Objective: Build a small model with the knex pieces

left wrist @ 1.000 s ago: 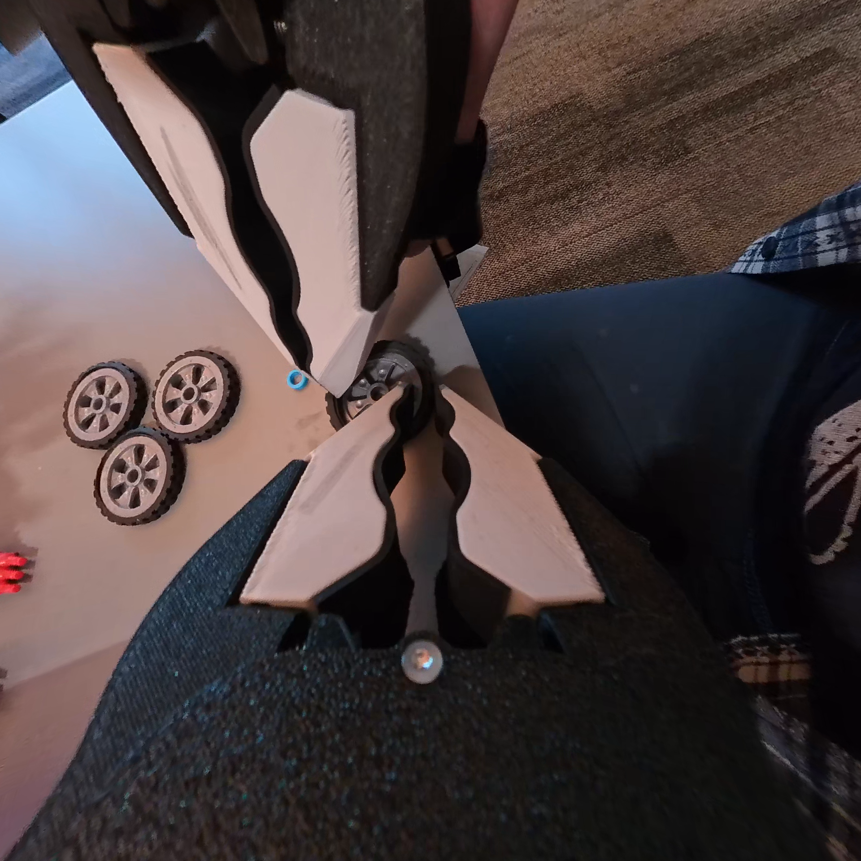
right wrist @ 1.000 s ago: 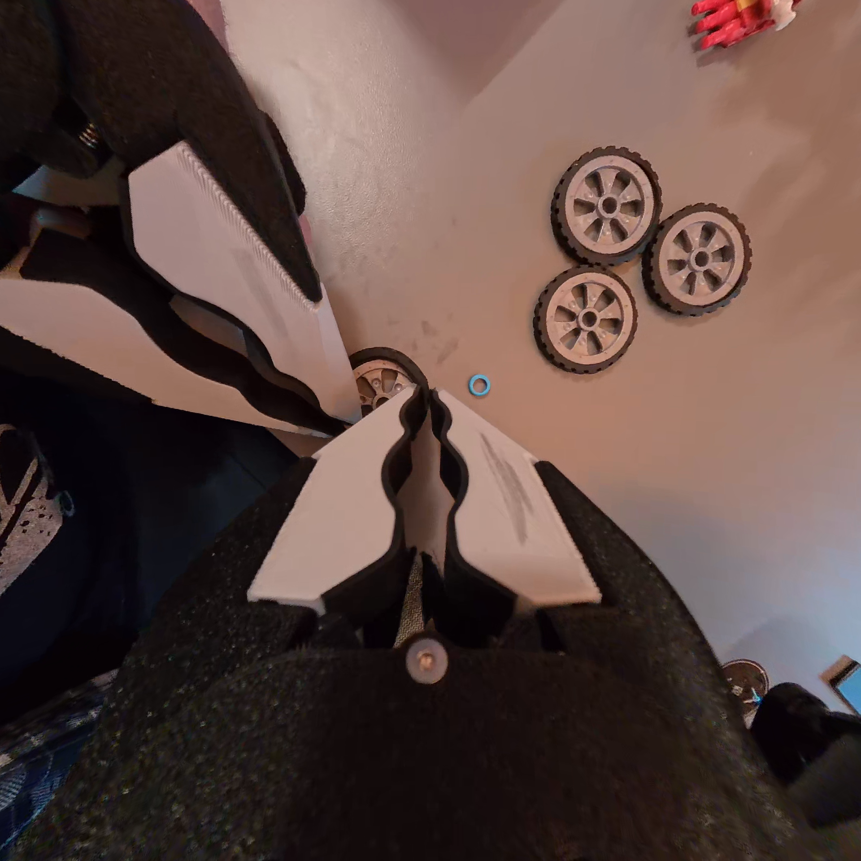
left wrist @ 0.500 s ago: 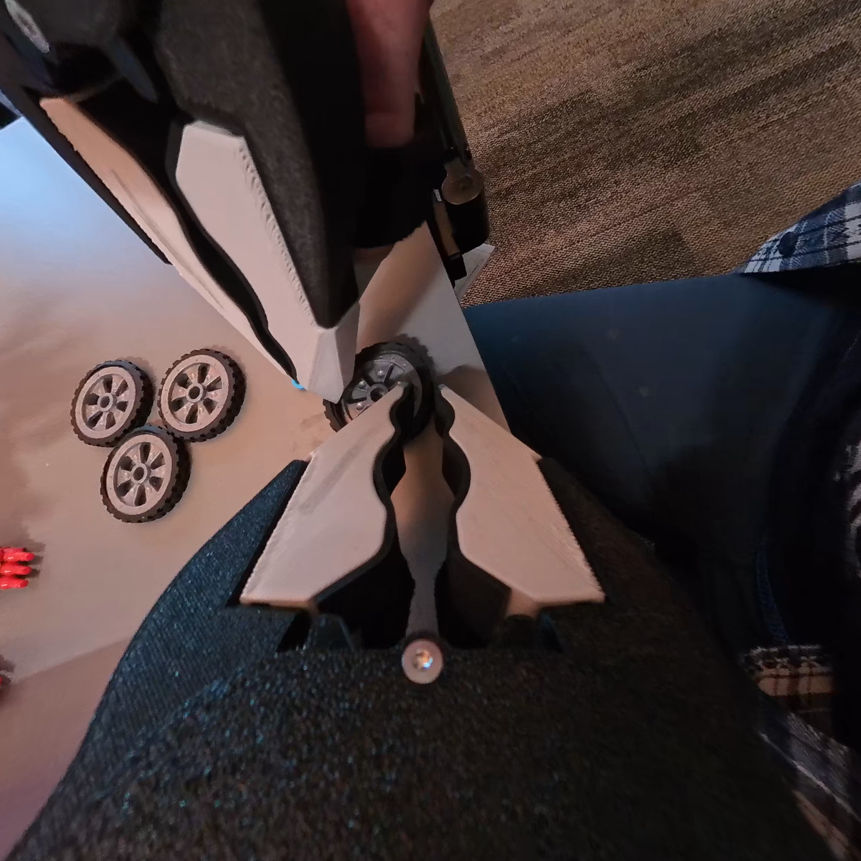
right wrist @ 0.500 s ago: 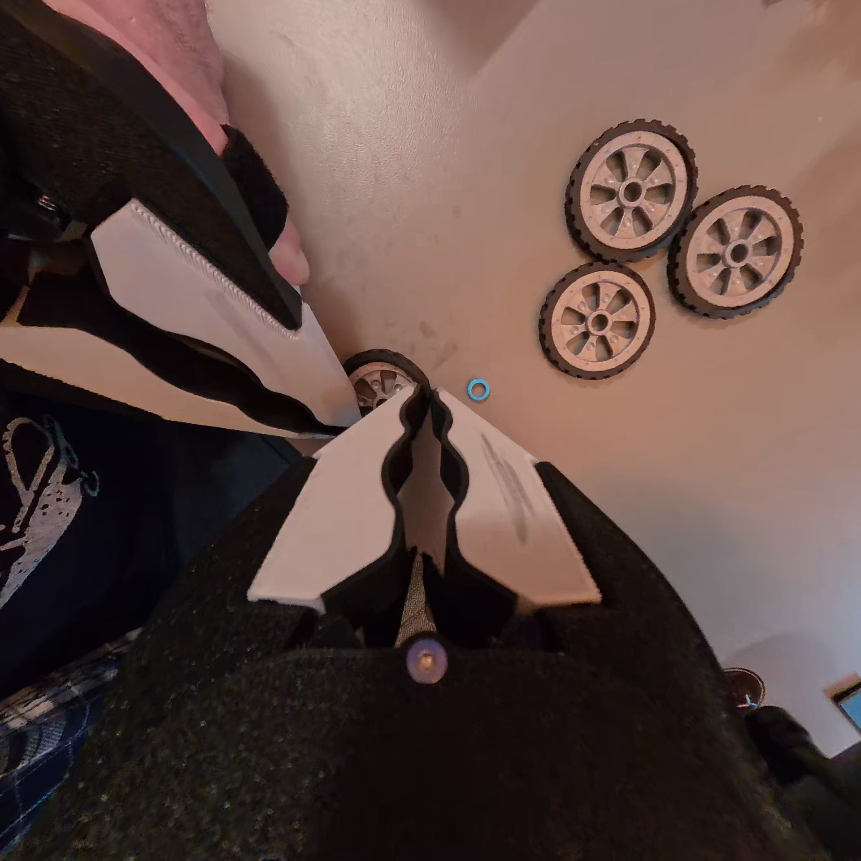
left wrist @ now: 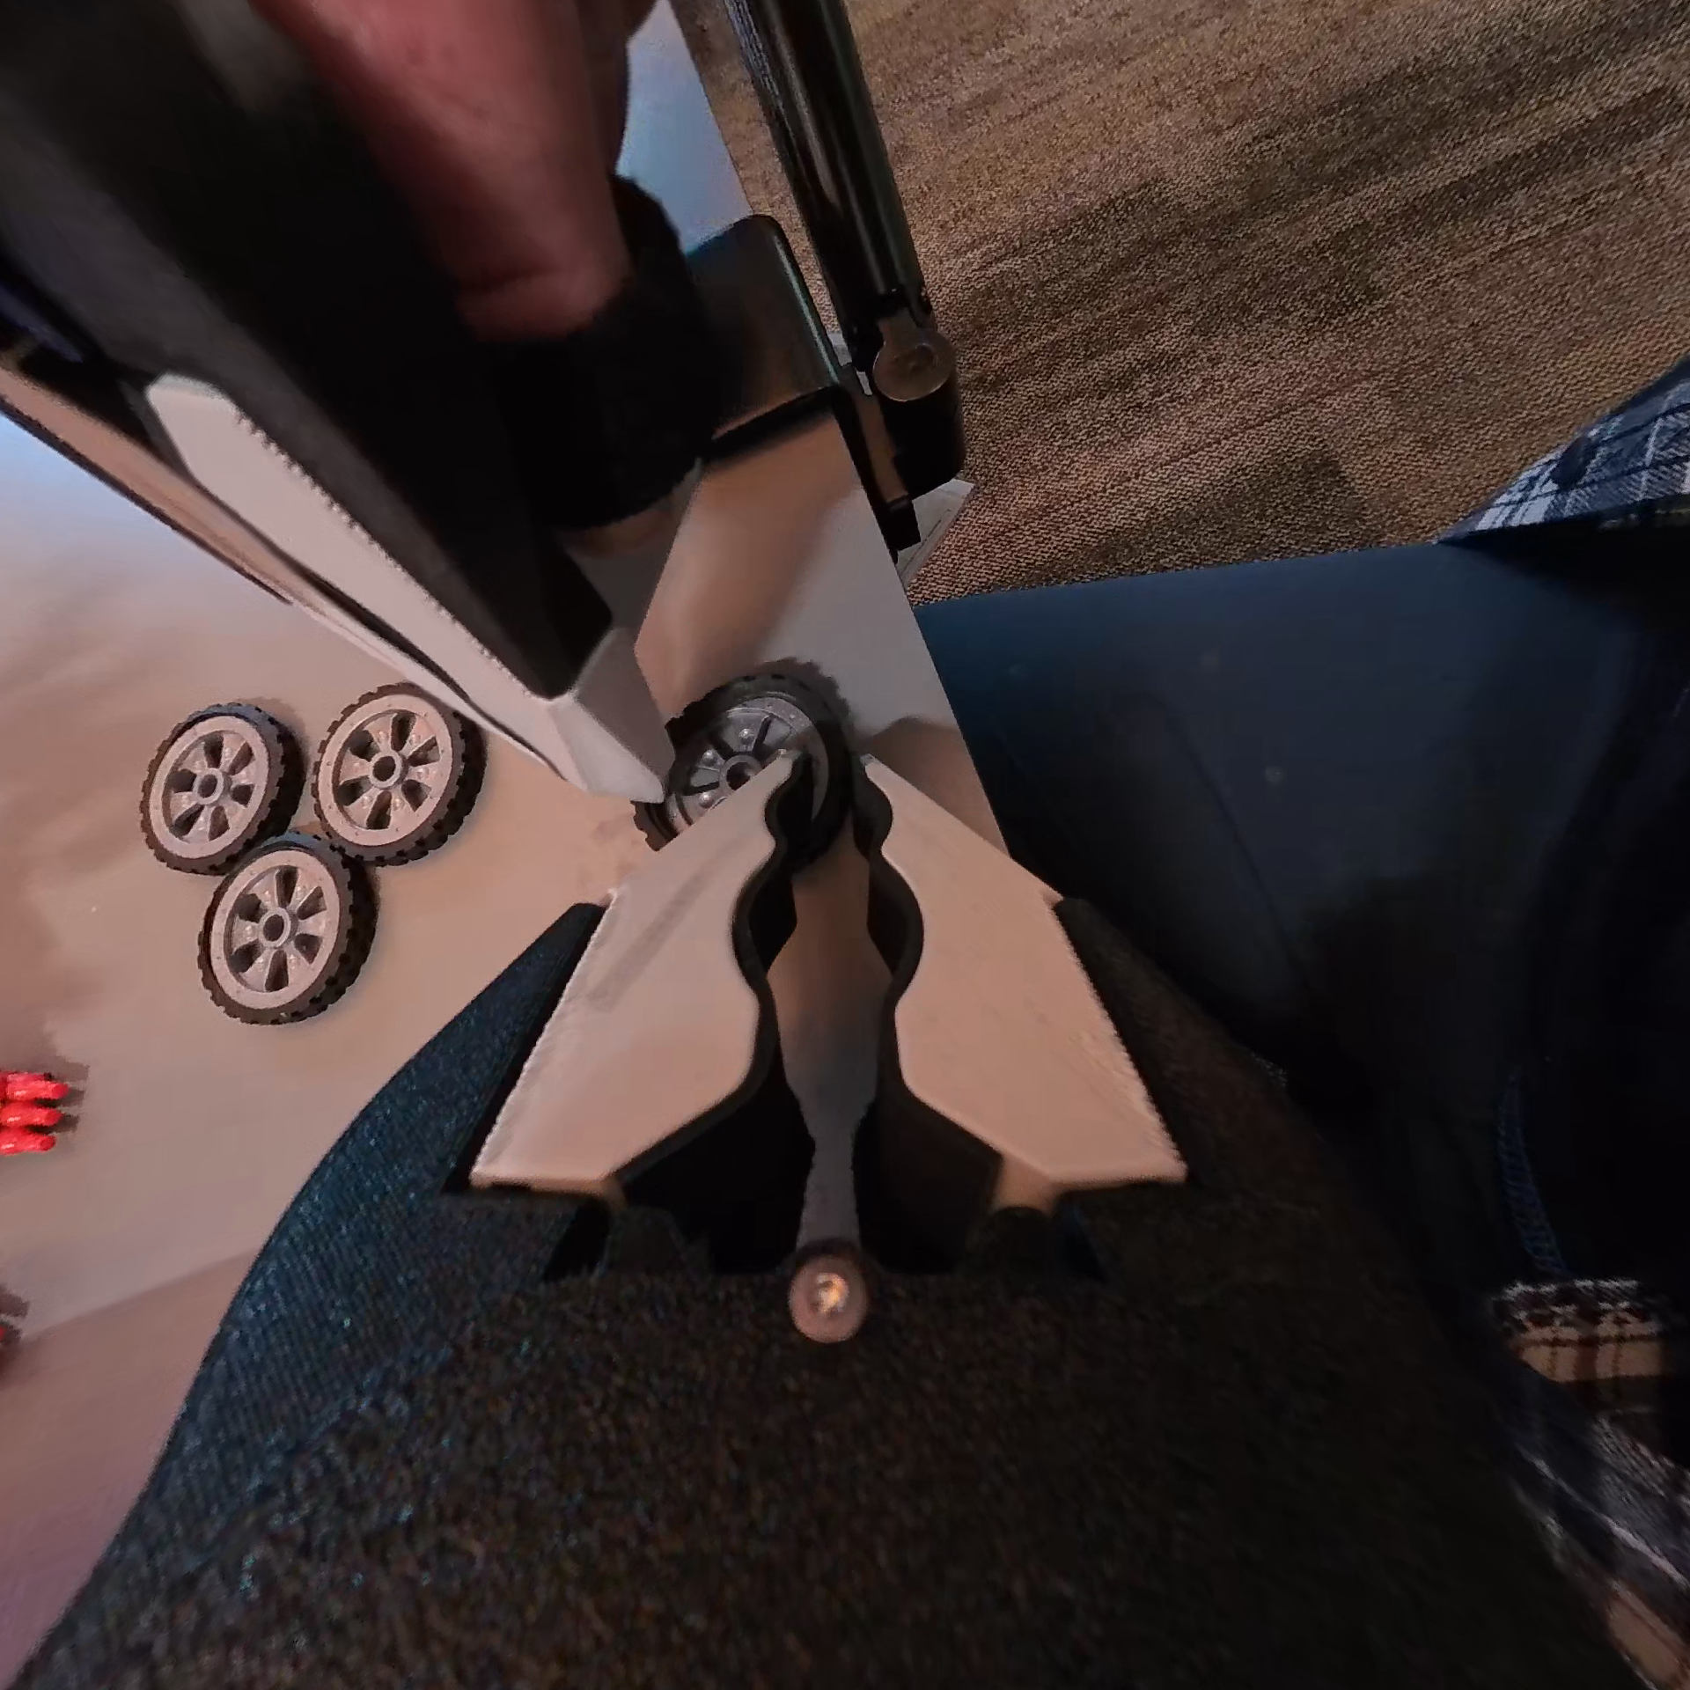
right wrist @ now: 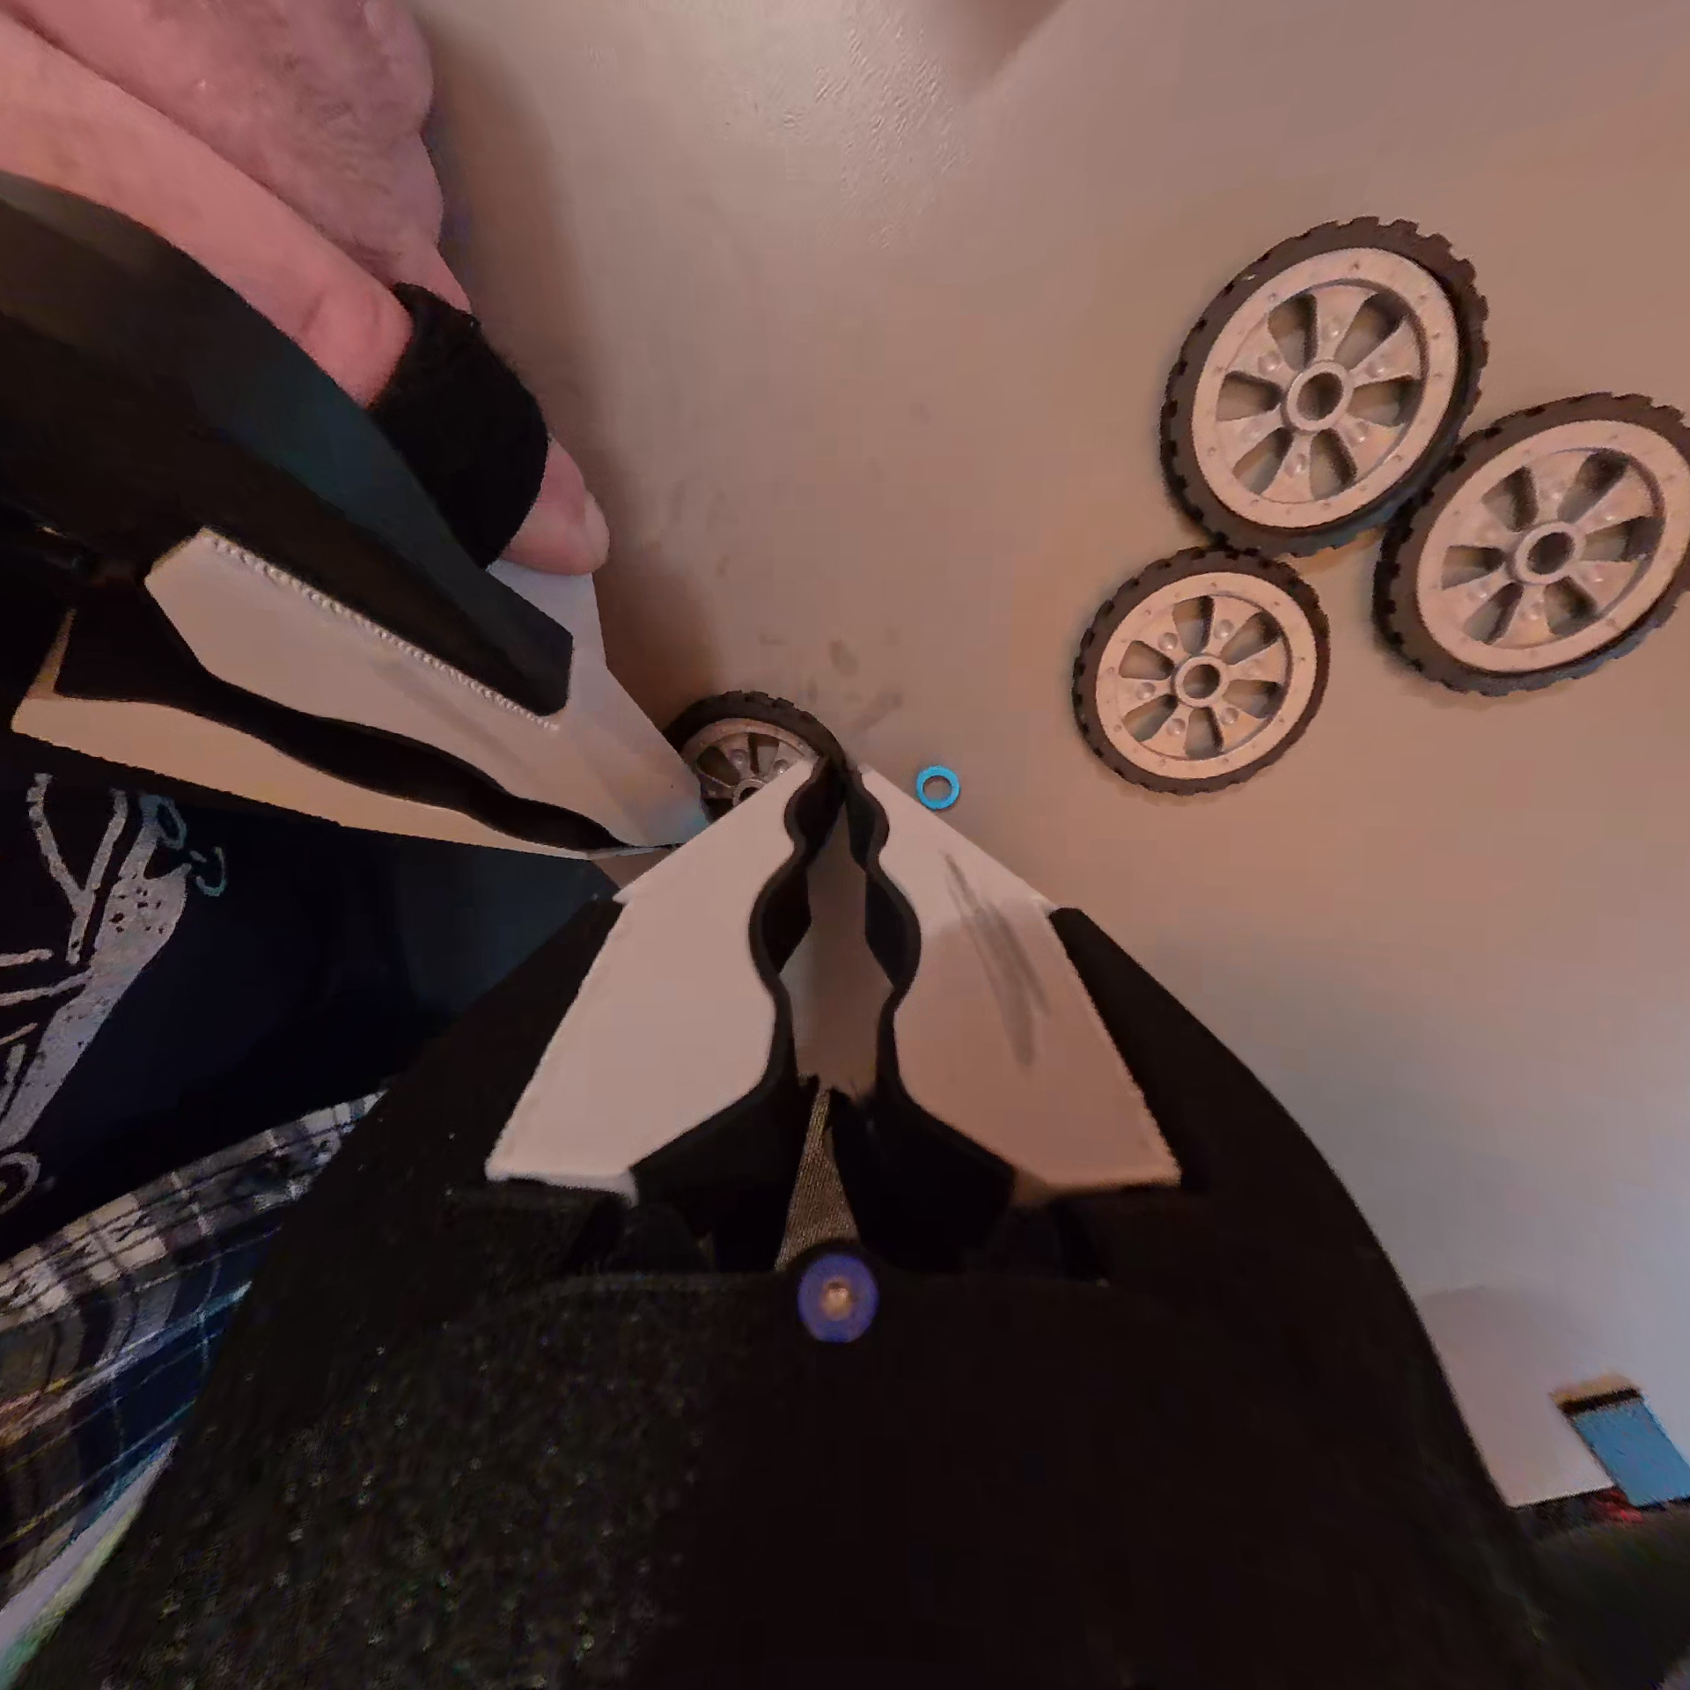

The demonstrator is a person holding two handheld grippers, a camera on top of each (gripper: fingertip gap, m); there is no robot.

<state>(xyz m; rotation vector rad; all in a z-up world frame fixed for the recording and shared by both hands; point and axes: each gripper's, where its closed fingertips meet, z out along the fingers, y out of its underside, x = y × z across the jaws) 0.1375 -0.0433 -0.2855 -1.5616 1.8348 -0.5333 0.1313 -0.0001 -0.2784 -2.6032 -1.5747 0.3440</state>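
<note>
My left gripper (left wrist: 826, 782) is shut on the tyre edge of a small wheel (left wrist: 745, 759) with a black tyre and grey spoked hub, held just above the table's near edge. My right gripper (right wrist: 830, 773) is shut, its tips pressed against that wheel (right wrist: 745, 750). Whether anything is pinched between its tips is hidden. In the left wrist view the right gripper (left wrist: 640, 777) comes in from the upper left and touches the hub. In the right wrist view the left gripper (right wrist: 681, 818) comes in from the left. A small blue ring (right wrist: 936, 786) lies on the table beside my right fingertips.
Three more wheels (right wrist: 1321, 384) lie flat together on the beige table (right wrist: 914, 274); they also show in the left wrist view (left wrist: 279, 924). Red parts (left wrist: 27, 1111) lie at the left edge. A person's dark-trousered leg (left wrist: 1280, 777) and brown carpet (left wrist: 1280, 229) lie beyond the table edge. There is about 4 cm between the tips of the two grippers.
My right gripper has moved closer to the table, so the three wheels look larger, and the hand holding it has come into view. The wheel stays in my left gripper.
</note>
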